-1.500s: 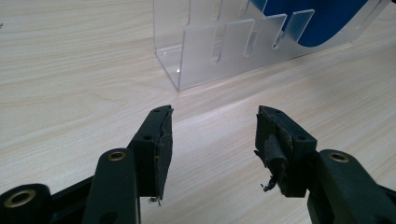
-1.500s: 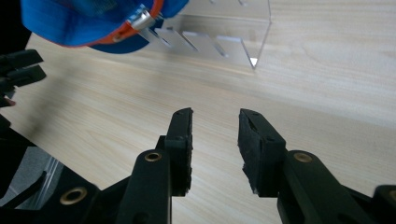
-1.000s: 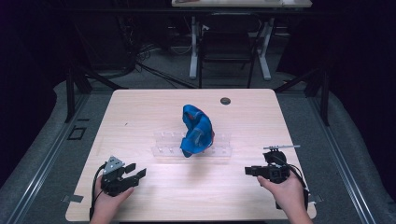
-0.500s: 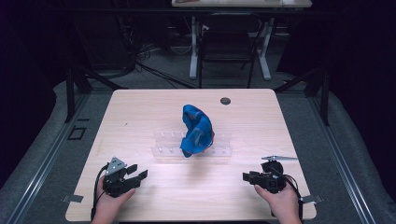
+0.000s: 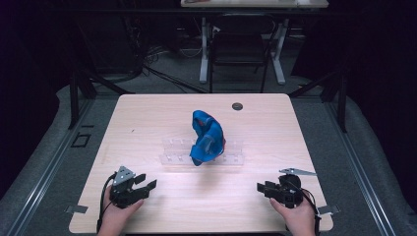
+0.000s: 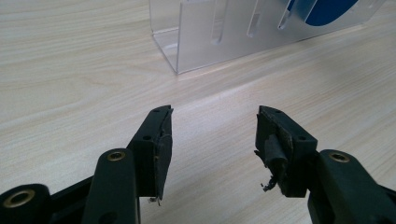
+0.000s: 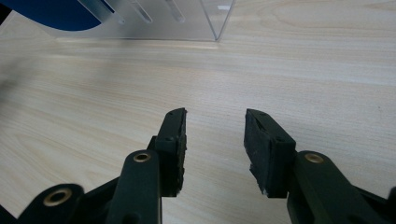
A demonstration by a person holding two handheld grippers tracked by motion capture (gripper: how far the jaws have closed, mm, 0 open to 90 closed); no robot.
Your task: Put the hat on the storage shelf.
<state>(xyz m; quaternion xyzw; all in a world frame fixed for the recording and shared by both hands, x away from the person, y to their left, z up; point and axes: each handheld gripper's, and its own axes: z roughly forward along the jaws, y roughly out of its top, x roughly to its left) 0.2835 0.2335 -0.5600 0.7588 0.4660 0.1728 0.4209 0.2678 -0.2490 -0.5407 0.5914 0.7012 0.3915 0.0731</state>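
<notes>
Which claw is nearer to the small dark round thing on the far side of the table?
Right. The right claw is at the near right edge, below the dark round thing. The left claw is at the near left, farther across.

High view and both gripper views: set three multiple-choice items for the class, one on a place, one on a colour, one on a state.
1. Where does the blue thing sit?
A. in the clear rack
B. at the table's left edge
C. in the left gripper

2. What colour is the small round thing beyond the rack?
A. white
B. dark
C. yellow

3. How do the left gripper's jaws stand?
A. shut on the rack
B. shut on nothing
C. open, holding nothing

Answers: 1 A, the blue thing rests in the rack mid-table. 2 B, the round thing is dark. 3 C, bare table shows between the left gripper jaws.
</notes>
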